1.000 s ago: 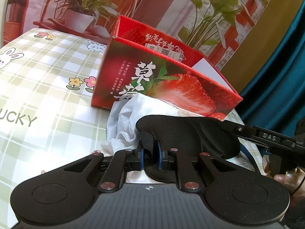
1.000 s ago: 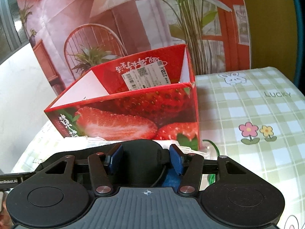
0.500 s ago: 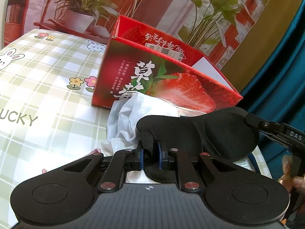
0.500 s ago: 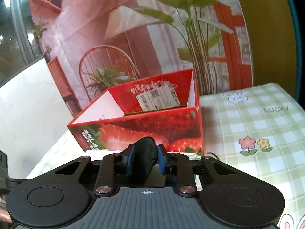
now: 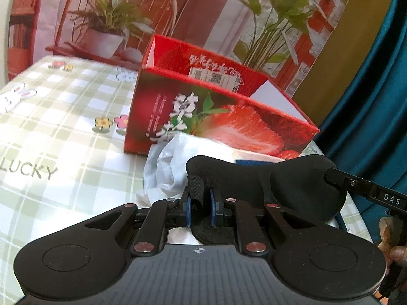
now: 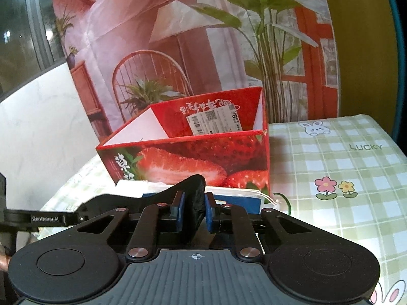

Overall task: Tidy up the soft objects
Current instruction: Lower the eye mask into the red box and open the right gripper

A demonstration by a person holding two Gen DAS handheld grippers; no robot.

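Observation:
A black eye mask (image 5: 292, 185) hangs stretched between both grippers, in front of an open red strawberry box (image 5: 229, 127). My left gripper (image 5: 199, 203) is shut on the mask's left end and its strap. My right gripper (image 6: 194, 209) has the mask's other end (image 6: 189, 185) between its blue pads, and its jaws are closing, pressing on it. One right finger (image 5: 356, 186) shows at the mask's right edge in the left wrist view. A left finger (image 6: 45, 219) shows at the left of the right wrist view. The box (image 6: 190, 157) stands upright; its floor is hidden.
A crumpled white cloth (image 5: 173, 162) lies against the box front, under the mask. A blue and white packet (image 6: 241, 198) lies beside it. The green checked tablecloth (image 5: 63, 132) spreads left and right of the box. A person's hand (image 5: 391, 244) holds the right gripper.
The right gripper's jaws have closed from wide apart onto the mask's end. That end has risen off the table, and the mask is now spread between the grippers. The left gripper stayed put.

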